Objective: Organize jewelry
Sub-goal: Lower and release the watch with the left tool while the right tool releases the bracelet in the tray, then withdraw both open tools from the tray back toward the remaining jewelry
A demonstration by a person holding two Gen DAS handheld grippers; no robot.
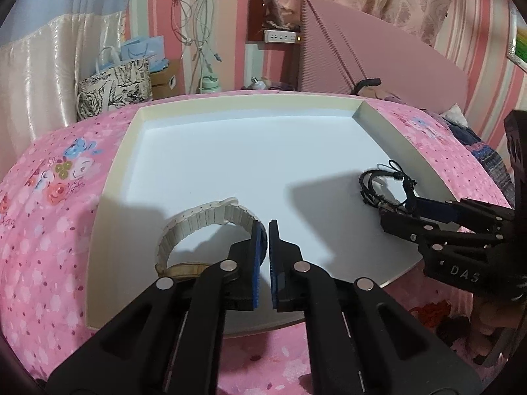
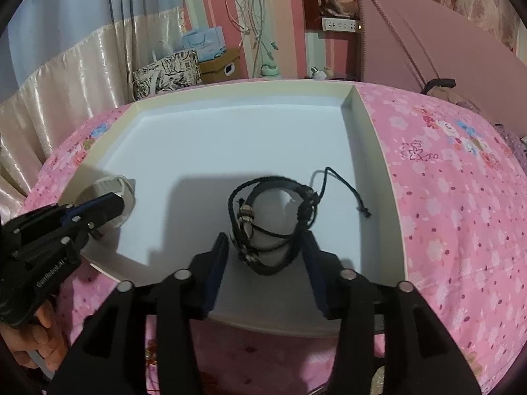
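Two pieces of jewelry are seen in the shallow cream-walled white tray (image 1: 112,197) set on the pink floral bedspread (image 1: 49,230). The cream-strapped wristwatch with gold case (image 1: 197,227) is partly hidden: its case is largely covered by the left claw (image 1: 263,230), and in the right wrist view only a loop of strap shows behind the fingers. The dial cannot be read. The black cord bracelet with small beads (image 2: 273,223) lies in the tray's right half; its near end is cut off by the right claw (image 2: 266,250) in the left wrist view.

Writing: "DAS" is read on the right claw body, "GenRobot.AI" on the left one.

Left claw: nearly closed, only a slim gap between the blue pads, tips beside the watch strap in the tray's near-left corner; contact cannot be confirmed, no grip seen. Right claw: about half open, fingers on either side of the bracelet, pads not pressed on it. Part of a hand (image 2: 39,339) is visible under the left claw.
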